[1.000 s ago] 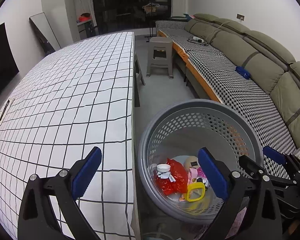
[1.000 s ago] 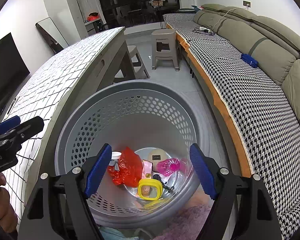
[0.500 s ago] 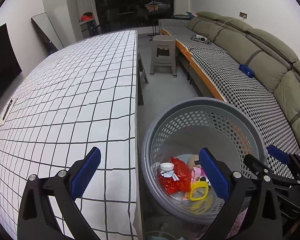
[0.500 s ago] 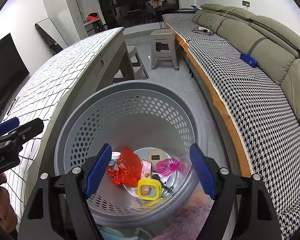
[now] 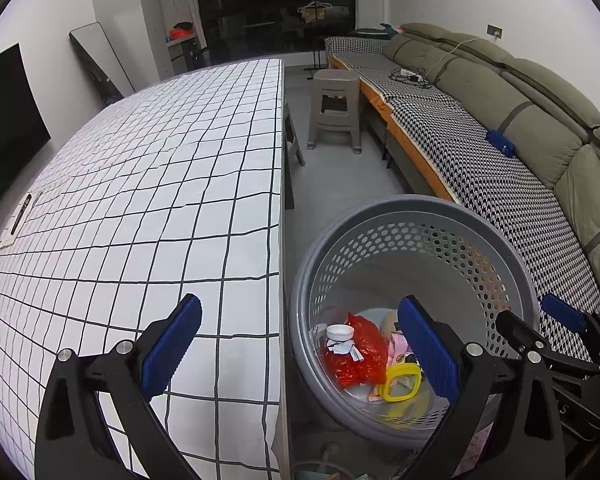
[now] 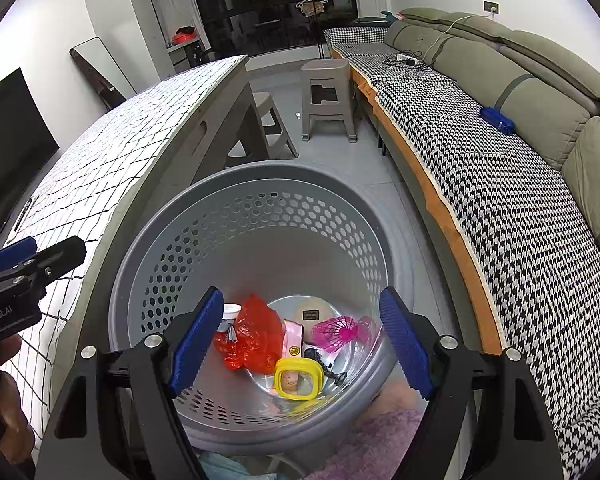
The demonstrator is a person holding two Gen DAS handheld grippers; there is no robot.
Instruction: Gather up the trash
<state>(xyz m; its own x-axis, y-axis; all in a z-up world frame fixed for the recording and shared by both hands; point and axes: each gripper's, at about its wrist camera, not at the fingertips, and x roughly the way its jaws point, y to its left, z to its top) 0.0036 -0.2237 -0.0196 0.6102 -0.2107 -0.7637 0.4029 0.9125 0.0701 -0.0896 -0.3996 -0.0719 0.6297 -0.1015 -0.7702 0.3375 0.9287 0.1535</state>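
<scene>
Red bag (image 6: pixel 252 334) below right tool (image 6: pixel 302 338) (binned)

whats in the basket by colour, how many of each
Inside the grey basket, as far as shows:
Red: 1, crumpled bag
Yellow: 1, square-rimmed lid
Pink: 2, mesh piece, packet
White: 1, round cap
Beige: 1, round item with dark label
Total: 6; smaller dark bits are unclear.

— Left wrist view? Looks forward and down from above the table's (image 5: pixel 160 184) near edge, laundry basket (image 5: pixel 416 208) close at 4 o'clock.

— Right wrist? Hangs right over that basket (image 6: pixel 260 176), table (image 6: pixel 112 168) at 10 o'clock. Both share basket, sofa (image 6: pixel 500 168), stool (image 6: pixel 328 96).
</scene>
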